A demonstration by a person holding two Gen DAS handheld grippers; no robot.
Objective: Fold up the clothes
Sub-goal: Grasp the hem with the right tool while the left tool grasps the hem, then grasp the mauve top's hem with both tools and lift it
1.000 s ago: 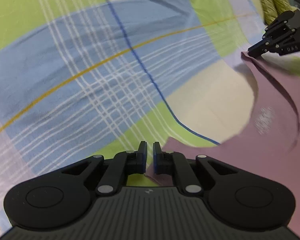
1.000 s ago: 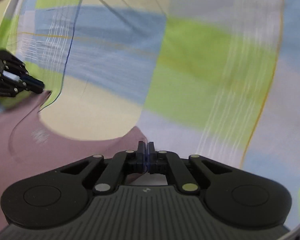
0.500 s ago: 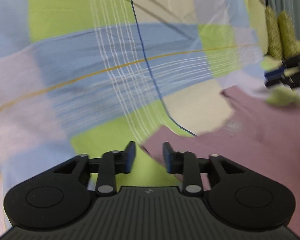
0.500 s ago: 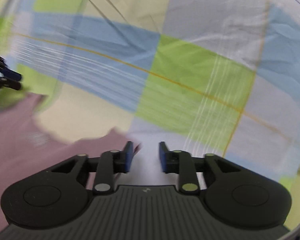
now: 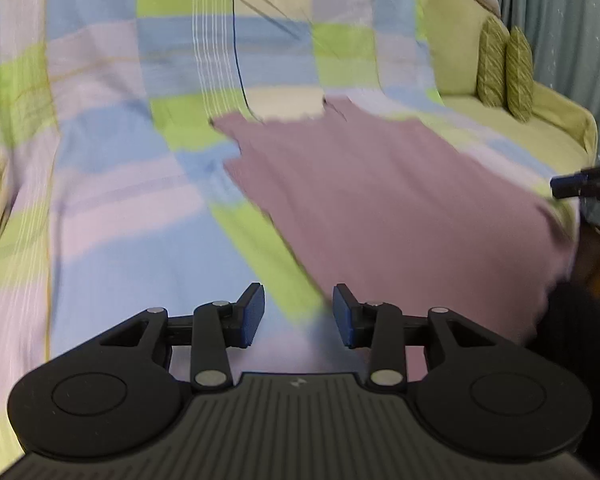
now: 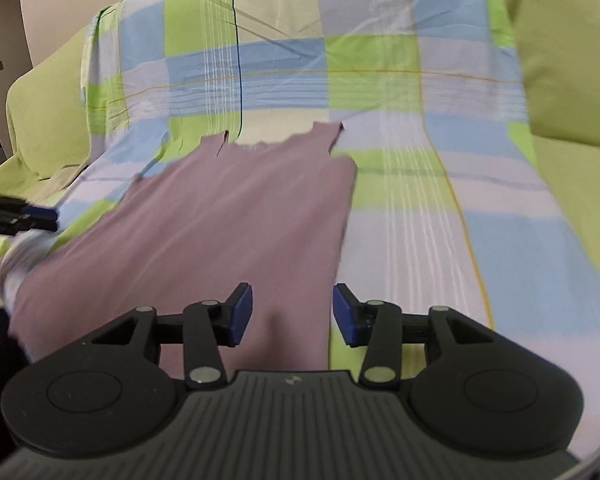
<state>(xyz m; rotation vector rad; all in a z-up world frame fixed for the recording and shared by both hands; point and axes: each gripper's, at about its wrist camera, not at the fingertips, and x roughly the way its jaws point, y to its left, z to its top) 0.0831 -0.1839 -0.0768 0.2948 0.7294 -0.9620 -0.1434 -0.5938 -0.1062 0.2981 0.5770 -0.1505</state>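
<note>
A mauve sleeveless top [image 5: 384, 200] [image 6: 224, 220] lies spread flat on a checked sheet, straps at the far end, hem toward me. My left gripper [image 5: 299, 314] hovers by the top's near left edge; its jaws are opening and hold nothing. My right gripper [image 6: 293, 312] hangs above the near right edge of the top, jaws opening, nothing between them. The right gripper's tip [image 5: 580, 186] shows at the right of the left wrist view. The left gripper's tip [image 6: 24, 216] shows at the left of the right wrist view.
The checked sheet [image 5: 120, 208] [image 6: 428, 184] in blue, green and lilac covers a lime-green sofa [image 6: 48, 120]. Two patterned green cushions [image 5: 504, 68] stand at the sofa's far right, next to a teal curtain [image 5: 572, 24]. A big green cushion [image 6: 572, 60] leans at the right.
Both grippers let go of the top's shoulder straps and opened. Both pulled back toward the hem, so the whole top now lies in view.
</note>
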